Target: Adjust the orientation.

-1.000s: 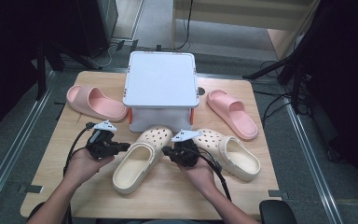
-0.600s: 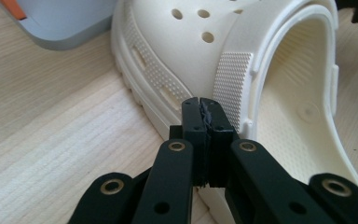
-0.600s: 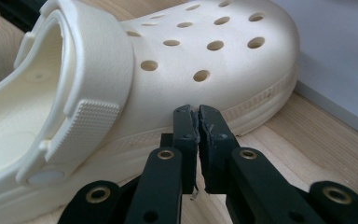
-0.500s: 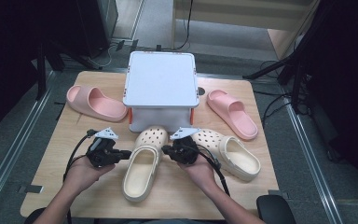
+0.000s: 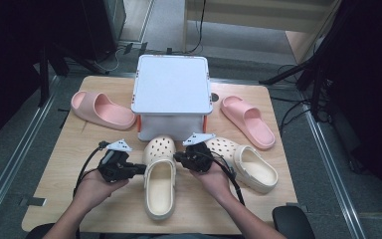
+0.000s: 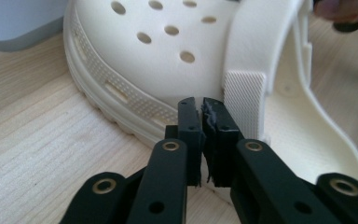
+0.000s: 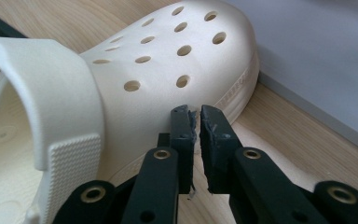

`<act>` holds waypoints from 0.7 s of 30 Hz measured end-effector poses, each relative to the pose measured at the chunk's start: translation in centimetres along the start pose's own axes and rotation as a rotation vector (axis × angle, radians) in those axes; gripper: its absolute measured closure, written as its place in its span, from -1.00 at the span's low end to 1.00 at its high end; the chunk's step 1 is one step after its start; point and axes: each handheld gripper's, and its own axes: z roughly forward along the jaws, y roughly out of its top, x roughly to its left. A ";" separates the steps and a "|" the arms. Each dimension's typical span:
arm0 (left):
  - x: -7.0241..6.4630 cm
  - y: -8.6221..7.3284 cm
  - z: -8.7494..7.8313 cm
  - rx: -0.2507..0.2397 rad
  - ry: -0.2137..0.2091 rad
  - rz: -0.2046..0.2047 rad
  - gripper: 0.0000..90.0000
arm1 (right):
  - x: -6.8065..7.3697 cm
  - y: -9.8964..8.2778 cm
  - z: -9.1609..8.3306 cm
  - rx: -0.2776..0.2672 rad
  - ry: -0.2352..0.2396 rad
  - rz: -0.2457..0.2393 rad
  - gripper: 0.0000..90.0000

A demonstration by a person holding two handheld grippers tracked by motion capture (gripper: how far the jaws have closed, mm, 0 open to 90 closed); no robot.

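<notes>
1. A cream clog (image 5: 160,179) lies on the wooden worktop (image 5: 64,164), near the front edge, with its toe pointing away from the person and almost touching the white storage box (image 5: 171,94).
2. The left gripper (image 5: 134,169) is at the left side of this clog, and its tip meets the clog's side close to the heel strap.
3. In the left gripper view, the fingers (image 6: 189,126) are nearly together, with only a thin gap between the pads, and nothing is between them. They have just been opening a little.
4. In that view the tips are just before the ribbed sole edge of the clog, beside the textured end of the strap (image 6: 244,100). I cannot tell if they touch it.
5. The right gripper (image 5: 178,157) is at the right side of the same clog, near the perforated toe part.
6. In the right gripper view, its fingers (image 7: 182,122) are also almost closed, a narrow slit remains and nothing is held. They too have just been opening slightly.
7. A second cream clog (image 5: 246,164) lies just to the right of the right hand (image 5: 214,177), turned diagonally.
8. One pink slide sandal (image 5: 102,109) lies to the left of the box, and another pink slide sandal (image 5: 248,122) lies to the right of it, both well apart from the grippers.
</notes>
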 end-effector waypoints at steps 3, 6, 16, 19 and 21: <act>0.4 0.4 -1.0 -0.041 0.008 -0.028 0.83 | 0.1 0.2 -0.3 -0.009 0.001 0.002 0.81; 0.6 0.9 -1.7 -0.052 0.022 -0.029 0.68 | 0.3 0.4 -1.2 -0.033 -0.001 -0.001 0.71; 1.3 3.1 -2.9 -0.060 0.037 -0.033 0.43 | 1.0 0.4 -4.0 -0.072 -0.014 0.031 0.58; 1.7 3.9 -3.2 -0.066 0.027 -0.026 0.44 | 1.1 0.3 -4.6 -0.078 -0.013 0.047 0.54; 2.0 4.5 -3.4 -0.067 0.022 -0.019 0.47 | 1.2 0.2 -4.9 -0.081 -0.011 0.062 0.51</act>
